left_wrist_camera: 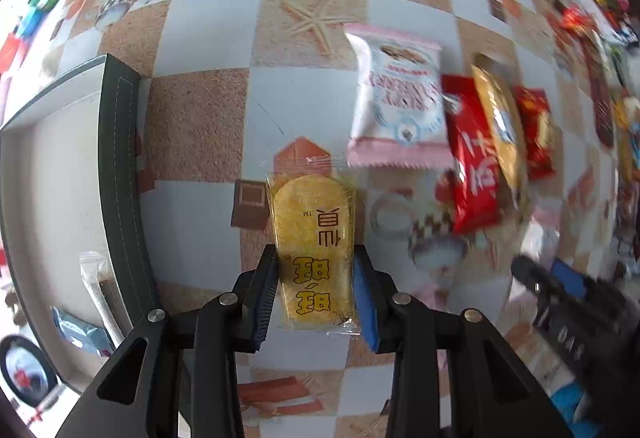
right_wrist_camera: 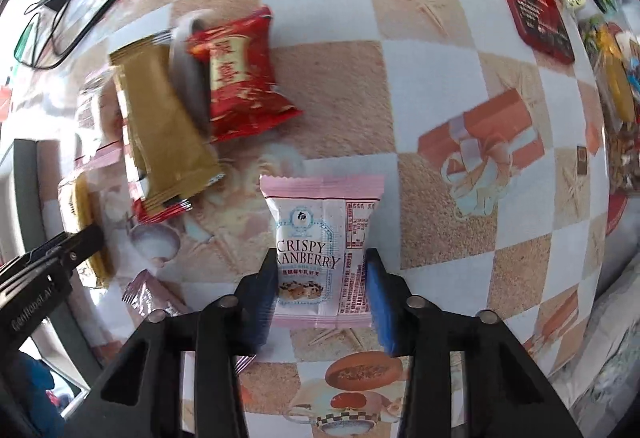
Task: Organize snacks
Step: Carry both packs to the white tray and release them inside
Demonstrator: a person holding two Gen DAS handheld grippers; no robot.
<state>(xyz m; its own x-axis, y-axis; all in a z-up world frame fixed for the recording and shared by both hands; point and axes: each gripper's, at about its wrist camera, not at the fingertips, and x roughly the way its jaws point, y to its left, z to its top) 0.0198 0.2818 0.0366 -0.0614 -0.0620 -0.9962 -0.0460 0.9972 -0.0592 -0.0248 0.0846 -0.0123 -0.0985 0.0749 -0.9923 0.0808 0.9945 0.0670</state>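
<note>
Checkered tablecloth (left_wrist_camera: 200, 125) under clear-wrapped yellow cracker (left_wrist_camera: 314, 250) and pink cranberry packet (right_wrist_camera: 324, 250).

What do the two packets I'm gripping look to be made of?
Yellow cracker packet in the left gripper: clear glossy plastic film, since the crackers show through and the crimped end is transparent. Pink cranberry packet in the right gripper: opaque printed film, probably plastic, with a soft sheen and zigzag-cut seals.

I see: cracker wrapper (left_wrist_camera: 314, 254) clear glossy film | cranberry packet (right_wrist_camera: 320, 258) matt plastic | bench (right_wrist_camera: 440, 85) smooth printed cover
</note>
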